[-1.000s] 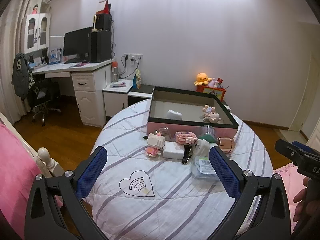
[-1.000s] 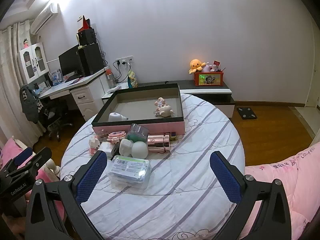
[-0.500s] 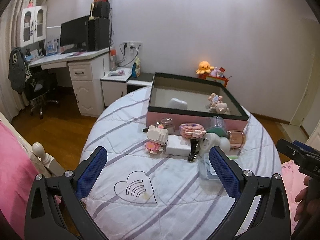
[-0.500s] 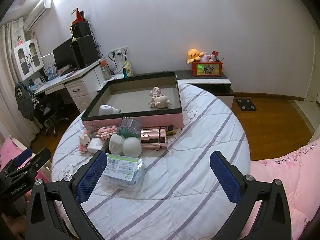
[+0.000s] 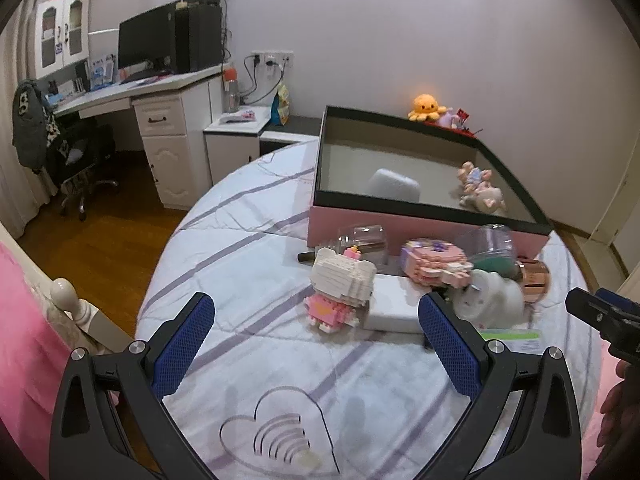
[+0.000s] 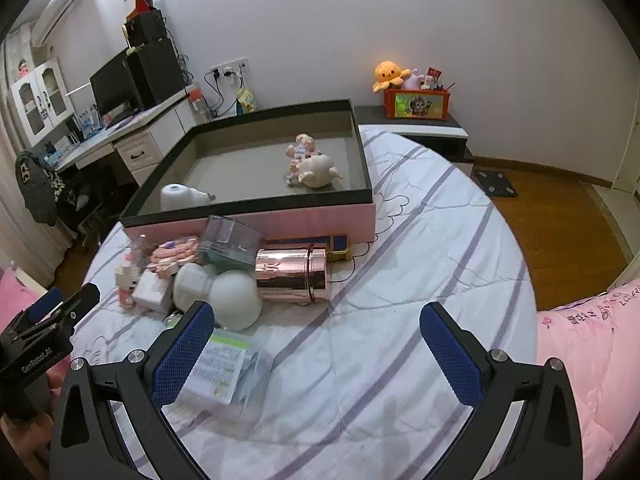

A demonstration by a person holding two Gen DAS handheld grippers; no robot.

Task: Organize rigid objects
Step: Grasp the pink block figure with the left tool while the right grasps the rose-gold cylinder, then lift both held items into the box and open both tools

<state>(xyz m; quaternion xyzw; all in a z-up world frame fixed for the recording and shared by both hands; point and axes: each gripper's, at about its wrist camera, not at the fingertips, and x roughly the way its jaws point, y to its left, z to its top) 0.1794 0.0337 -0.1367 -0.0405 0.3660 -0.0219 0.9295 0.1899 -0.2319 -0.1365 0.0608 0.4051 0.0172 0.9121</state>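
Presently both grippers, left (image 5: 316, 336) and right (image 6: 316, 338), hover jaws apart (empty) facing the clutter, lined up beside the box (image 6: 256, 216).

— What can't you make out from your left gripper's camera?
— The white bottle (image 5: 494, 300) is smeared, and the gripper's right finger (image 5: 448, 346) covers part of the white box (image 5: 394, 302).
— And from the right camera?
— Its left finger (image 6: 182, 354) hides a corner of the labelled clear case (image 6: 224, 364); the label's print is too small to read.
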